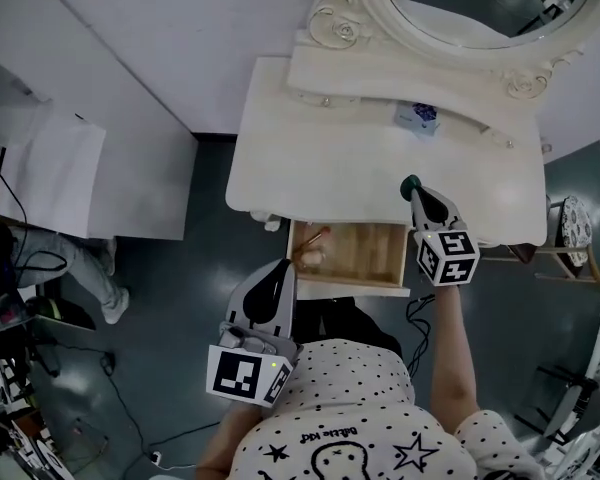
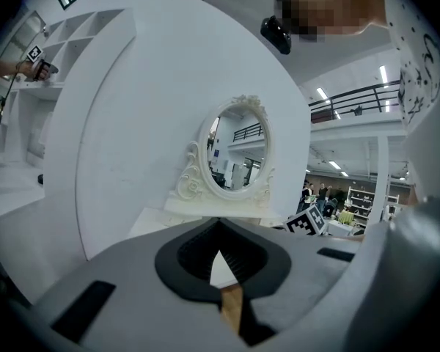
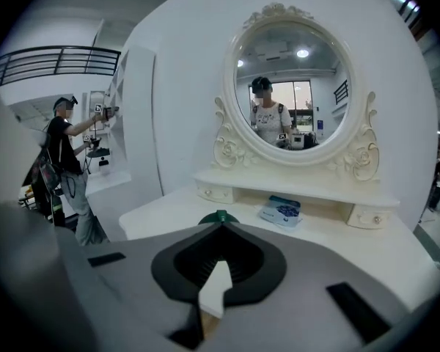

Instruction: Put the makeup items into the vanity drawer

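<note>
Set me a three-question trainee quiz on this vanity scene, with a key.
1. True or false: the drawer is shut.
2. Where does the blue box lie? A in the drawer; B on the vanity top below the mirror; C on the floor.
3. Which gripper has its tips at the drawer's left end?
Key: 1 false, it stands open; 2 B; 3 the left gripper.

Dark grey floor (image 1: 180, 298), loose cables (image 1: 128, 415). White wall panel (image 1: 130, 58) left of cream worktop (image 1: 310, 158). Oval carved mirror (image 3: 301, 86) straight beyond right fingers (image 3: 117, 284). Ceiling strip lights (image 2: 385, 75) and balcony railing (image 2: 352, 101) up-right of left fingers (image 2: 95, 284).
</note>
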Demonstrator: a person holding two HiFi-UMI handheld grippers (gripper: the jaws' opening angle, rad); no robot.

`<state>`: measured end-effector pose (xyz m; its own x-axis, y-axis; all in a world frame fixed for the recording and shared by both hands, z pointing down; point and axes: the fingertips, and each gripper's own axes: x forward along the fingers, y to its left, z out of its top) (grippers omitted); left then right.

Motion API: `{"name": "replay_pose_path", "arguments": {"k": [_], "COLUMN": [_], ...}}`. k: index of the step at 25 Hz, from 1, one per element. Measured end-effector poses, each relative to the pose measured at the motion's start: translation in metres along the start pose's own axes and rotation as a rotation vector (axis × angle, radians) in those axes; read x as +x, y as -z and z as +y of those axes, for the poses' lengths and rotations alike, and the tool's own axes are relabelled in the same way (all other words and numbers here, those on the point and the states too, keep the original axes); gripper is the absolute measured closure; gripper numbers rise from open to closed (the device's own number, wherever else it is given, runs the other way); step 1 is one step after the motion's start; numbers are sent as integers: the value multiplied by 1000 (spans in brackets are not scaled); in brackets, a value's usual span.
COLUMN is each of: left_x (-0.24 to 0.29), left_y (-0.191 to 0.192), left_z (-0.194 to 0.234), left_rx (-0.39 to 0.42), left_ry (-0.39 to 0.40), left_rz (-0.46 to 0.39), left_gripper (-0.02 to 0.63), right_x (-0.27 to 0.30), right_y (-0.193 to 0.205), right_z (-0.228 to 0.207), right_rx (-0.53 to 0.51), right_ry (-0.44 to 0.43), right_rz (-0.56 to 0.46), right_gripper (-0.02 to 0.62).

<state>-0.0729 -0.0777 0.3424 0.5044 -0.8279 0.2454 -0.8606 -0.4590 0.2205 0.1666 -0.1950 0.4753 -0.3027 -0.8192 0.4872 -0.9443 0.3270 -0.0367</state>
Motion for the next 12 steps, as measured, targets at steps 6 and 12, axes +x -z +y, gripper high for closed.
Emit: {"name": "replay_pose_path", "arguments": {"k": [6,12], "left_x": [-5,-7], "left_y": [0,-1], "left_z": [-2,-4], "left_rx": [5,9], "left_ry": [31,63], "left_rz": [-8,-12], "left_gripper": [611,610], "right_x": [-61,-114], "right_y": [-30,-49], "right_z": [51,86], "right_rx": [54,74], "right_ry": [-33,-45], "right_rz": [-132,-212], "right_gripper": [588,588]}}
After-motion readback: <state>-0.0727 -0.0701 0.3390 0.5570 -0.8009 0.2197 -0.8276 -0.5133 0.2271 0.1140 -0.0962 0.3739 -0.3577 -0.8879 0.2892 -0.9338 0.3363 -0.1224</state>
